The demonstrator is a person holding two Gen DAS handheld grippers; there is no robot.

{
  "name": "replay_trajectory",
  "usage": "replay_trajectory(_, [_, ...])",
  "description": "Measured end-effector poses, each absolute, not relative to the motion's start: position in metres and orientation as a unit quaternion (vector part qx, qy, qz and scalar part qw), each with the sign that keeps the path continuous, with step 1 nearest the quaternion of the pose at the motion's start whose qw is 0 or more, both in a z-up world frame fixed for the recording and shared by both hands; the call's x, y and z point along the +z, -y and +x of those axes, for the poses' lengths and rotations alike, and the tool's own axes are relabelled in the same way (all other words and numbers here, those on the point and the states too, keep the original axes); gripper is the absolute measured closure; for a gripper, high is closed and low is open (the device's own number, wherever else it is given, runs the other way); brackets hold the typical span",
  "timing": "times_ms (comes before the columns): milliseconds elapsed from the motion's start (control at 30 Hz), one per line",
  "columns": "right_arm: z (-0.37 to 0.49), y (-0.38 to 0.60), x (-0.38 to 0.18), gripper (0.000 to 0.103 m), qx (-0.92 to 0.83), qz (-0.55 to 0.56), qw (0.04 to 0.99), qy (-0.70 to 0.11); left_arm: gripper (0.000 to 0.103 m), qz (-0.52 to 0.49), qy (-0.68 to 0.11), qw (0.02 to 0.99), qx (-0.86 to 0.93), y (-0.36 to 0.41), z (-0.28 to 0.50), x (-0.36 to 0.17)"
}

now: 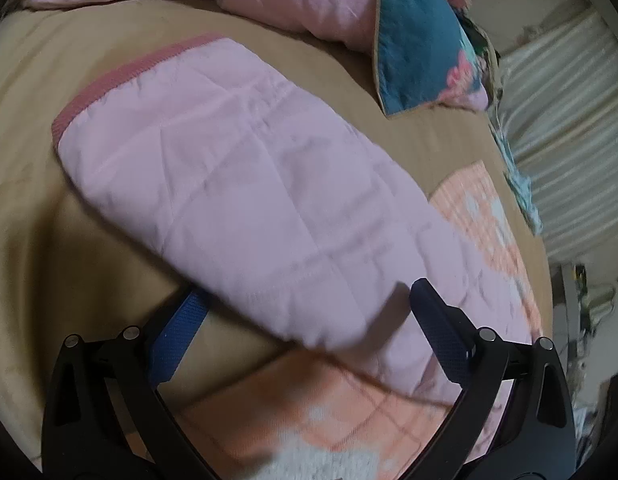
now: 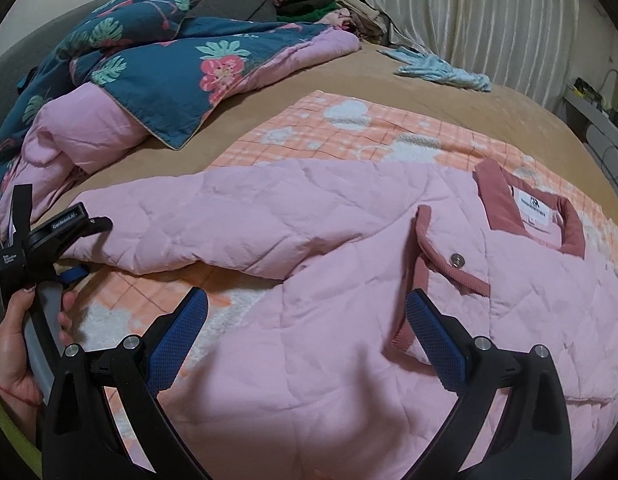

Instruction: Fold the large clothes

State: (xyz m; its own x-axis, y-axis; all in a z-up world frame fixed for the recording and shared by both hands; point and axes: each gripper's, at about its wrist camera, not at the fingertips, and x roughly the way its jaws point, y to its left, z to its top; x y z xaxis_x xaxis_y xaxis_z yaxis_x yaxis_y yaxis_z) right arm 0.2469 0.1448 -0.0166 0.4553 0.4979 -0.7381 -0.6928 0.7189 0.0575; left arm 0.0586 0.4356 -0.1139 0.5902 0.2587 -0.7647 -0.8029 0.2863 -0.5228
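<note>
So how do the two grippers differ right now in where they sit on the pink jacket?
The left gripper straddles the jacket's sleeve, one finger tucked under the sleeve's edge; the right gripper hovers over the pink jacket body beside the trimmed front flap. The left view is motion-blurred, the right mostly sharp. Both are wide open, gripping nothing.

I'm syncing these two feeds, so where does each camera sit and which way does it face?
Left wrist: on the left gripper, looking down its open blue-padded fingers at the pink quilted jacket's sleeve on the tan bedspread.
Right wrist: on the right gripper, open over the jacket's front, facing its dark-pink collar; a hand holding the left gripper shows at left.
Shared: jacket, peach checked blanket, floral teal quilt.
</note>
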Motion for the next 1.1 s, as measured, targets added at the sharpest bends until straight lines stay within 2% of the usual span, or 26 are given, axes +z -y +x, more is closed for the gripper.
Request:
replay_trajectory(133, [0.248,-0.137,-0.015,0.004,0.344,-0.130,0.849,-0.379,0.010,-0.494,-0.260,0.742,0.370,-0.452,0.057,-0.114])
replay_trajectory(167, [0.247,-0.135,-0.014,0.004,0.342,-0.132,0.851,-0.376,0.013,-0.495,-0.256,0.742,0.374,-0.455,0.057,-0.114])
replay_trajectory(200, [0.247,-0.131,-0.012,0.004,0.339,-0.135,0.854,-0.372,0.022,-0.493,-0.256,0.740,0.379,-0.458,0.057,-0.114])
replay_trajectory(233, [0.247,-0.128,-0.011,0.004,0.334,-0.137,0.856,-0.370,0.038,-0.488,-0.255,0.740,0.385,-0.459,0.056,-0.114])
replay_trajectory(267, [0.247,-0.123,-0.009,0.004,0.329,-0.138,0.859,-0.367,0.047,-0.485,-0.251,0.742,0.389,-0.460,0.053,-0.113])
replay_trajectory(300, [0.248,-0.119,-0.008,0.004,0.324,-0.137,0.862,-0.365,0.064,-0.486,-0.241,0.746,0.387,-0.461,0.048,-0.112])
replay_trajectory(400, [0.248,-0.105,-0.002,0.004,0.311,-0.126,0.869,-0.365,0.083,-0.478,-0.221,0.761,0.378,-0.461,0.040,-0.099])
replay_trajectory(433, [0.247,-0.099,0.000,0.004,0.310,-0.119,0.870,-0.365,0.085,-0.459,-0.215,0.775,0.376,-0.458,0.040,-0.090])
replay_trajectory(600, [0.239,-0.066,0.012,0.004,0.295,-0.109,0.879,-0.358,0.088,-0.399,-0.191,0.822,0.360,-0.435,0.041,-0.048])
replay_trajectory(1100, [0.222,0.043,0.058,0.004,0.238,-0.062,0.910,-0.334,0.089,-0.317,-0.158,0.896,0.268,-0.340,0.064,0.046])
